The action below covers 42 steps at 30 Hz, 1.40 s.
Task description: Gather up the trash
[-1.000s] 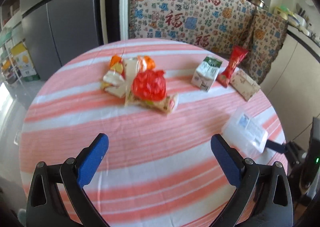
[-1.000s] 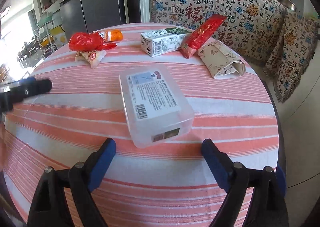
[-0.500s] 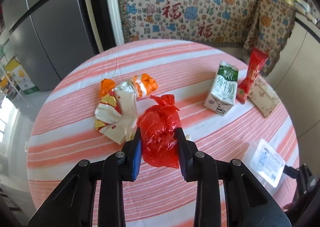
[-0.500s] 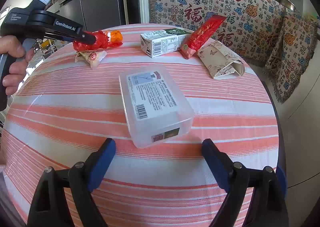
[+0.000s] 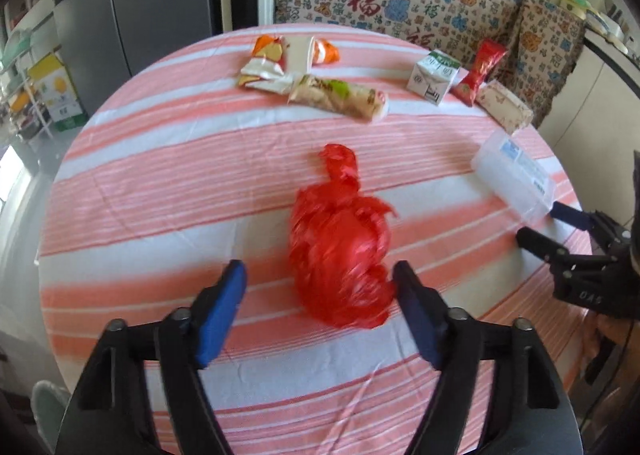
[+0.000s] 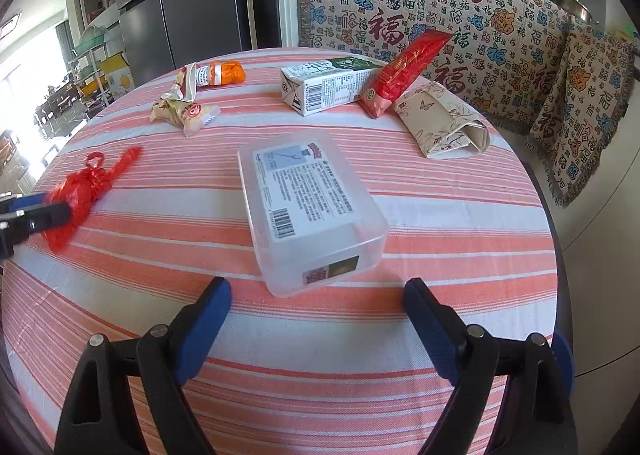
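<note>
A crumpled red plastic bag (image 5: 340, 251) lies on the pink-striped tablecloth (image 5: 160, 183) between the blue pads of my left gripper (image 5: 319, 273). The jaws are opening and the pads stand clear of the bag's left side; its right side is close to the right pad. In the right wrist view the same bag (image 6: 84, 183) sits at the left edge beside the left gripper (image 6: 44, 209). My right gripper (image 6: 316, 289) is open, just short of a clear plastic box (image 6: 304, 199) with a printed label.
At the far side lie crumpled snack wrappers (image 5: 280, 67), a rolled wrapper (image 5: 340, 97), a milk carton (image 5: 434, 75), a red packet (image 5: 480, 69) and a folded patterned paper (image 5: 506, 107). A patterned sofa stands behind the round table and a fridge to the left.
The left gripper shut on the red bag at the far wrapper pile, brought it to the near middle of the table and has spread its jaws again. The right gripper has stayed put.
</note>
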Each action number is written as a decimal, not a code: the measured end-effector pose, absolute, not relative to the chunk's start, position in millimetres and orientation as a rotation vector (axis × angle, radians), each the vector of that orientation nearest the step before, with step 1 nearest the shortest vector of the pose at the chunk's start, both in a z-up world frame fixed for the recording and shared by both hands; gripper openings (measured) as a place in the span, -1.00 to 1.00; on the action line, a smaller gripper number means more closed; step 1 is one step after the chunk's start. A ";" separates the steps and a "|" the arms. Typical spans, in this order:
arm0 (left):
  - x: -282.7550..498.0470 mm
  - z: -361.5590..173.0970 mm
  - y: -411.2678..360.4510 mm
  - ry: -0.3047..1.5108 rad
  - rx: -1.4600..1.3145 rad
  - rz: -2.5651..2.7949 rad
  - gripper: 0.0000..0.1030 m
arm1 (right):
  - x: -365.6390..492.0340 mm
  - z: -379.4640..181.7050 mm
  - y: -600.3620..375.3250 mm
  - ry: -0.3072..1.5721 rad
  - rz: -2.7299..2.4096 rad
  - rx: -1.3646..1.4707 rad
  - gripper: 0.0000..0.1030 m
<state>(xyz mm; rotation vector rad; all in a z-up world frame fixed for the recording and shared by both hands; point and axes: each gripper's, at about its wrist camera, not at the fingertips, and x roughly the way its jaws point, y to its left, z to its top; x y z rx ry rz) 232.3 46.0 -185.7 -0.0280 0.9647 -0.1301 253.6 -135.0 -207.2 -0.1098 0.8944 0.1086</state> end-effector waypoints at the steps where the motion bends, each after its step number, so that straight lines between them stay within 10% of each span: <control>1: 234.3 -188.6 46.5 0.960 -0.023 -0.124 0.72 | 253.6 -207.3 -134.9 0.894 0.109 -0.110 0.76; 5: 246.4 -194.7 40.0 0.962 0.072 -0.094 0.99 | 253.7 -207.3 -135.4 0.894 0.109 -0.110 0.76; 29: 277.9 -169.2 45.6 1.059 0.044 -0.234 0.96 | 325.6 -171.6 -125.2 1.226 0.277 -0.267 0.79; 37: 287.8 -178.3 33.7 1.115 0.114 -0.239 0.25 | 353.6 -179.0 -108.0 1.307 0.240 -0.291 0.76; 38: 286.5 -177.5 33.6 1.113 0.107 -0.248 -0.08 | 354.4 -180.1 -107.1 1.312 0.237 -0.292 0.66; 40: 283.9 -174.0 34.3 1.097 0.104 -0.243 -0.08 | 354.8 -180.5 -105.6 1.322 0.246 -0.284 0.22; 42: 279.4 -168.9 33.9 1.071 0.106 -0.243 -0.10 | 351.5 -176.2 -106.9 1.300 0.239 -0.274 0.22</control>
